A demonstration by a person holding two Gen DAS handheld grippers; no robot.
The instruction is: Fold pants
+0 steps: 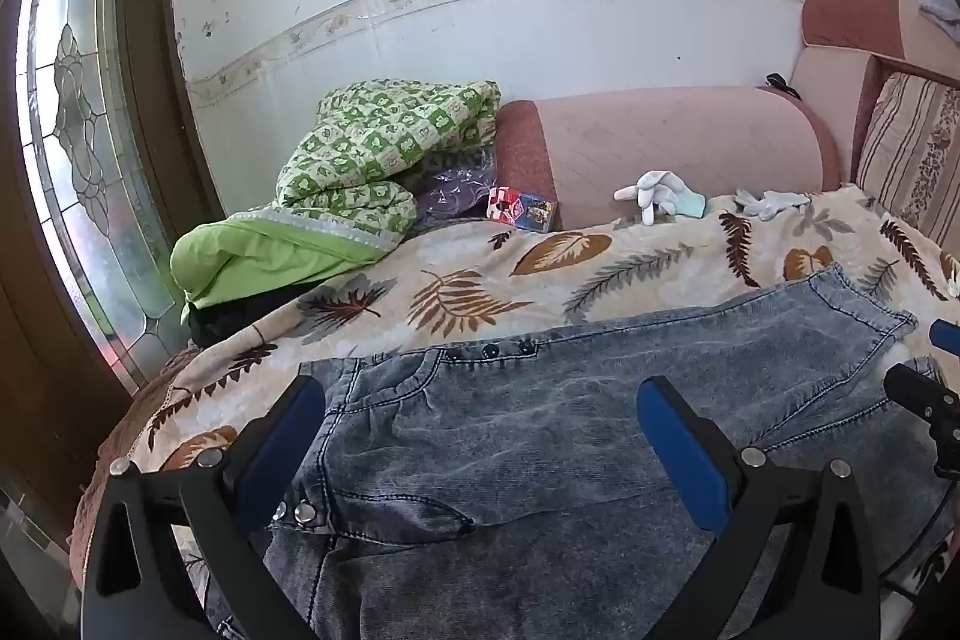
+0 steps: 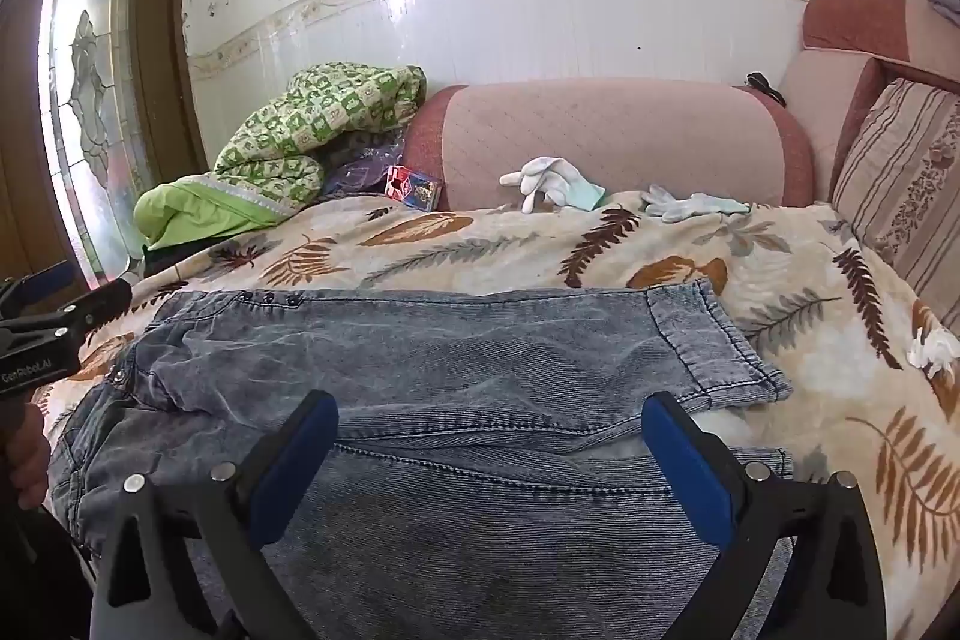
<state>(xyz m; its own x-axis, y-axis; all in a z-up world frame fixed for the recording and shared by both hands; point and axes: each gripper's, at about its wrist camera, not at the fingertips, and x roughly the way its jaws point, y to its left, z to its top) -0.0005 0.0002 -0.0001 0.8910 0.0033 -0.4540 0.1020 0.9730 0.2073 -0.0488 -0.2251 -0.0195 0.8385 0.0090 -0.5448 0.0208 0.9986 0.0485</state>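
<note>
Washed blue denim pants lie spread on a leaf-print blanket, with the leg cuffs folded over toward the right and the snap waistband on the left. My left gripper is open and empty, held just above the waist end of the pants. My right gripper is open and empty above the leg part, near the cuffs. The left gripper also shows at the left edge of the right wrist view. The right gripper shows at the right edge of the left wrist view.
A green checked quilt is piled at the back left beside a small colourful box. White gloves lie by the pink sofa arm. A striped cushion stands at right. A glass door is at left.
</note>
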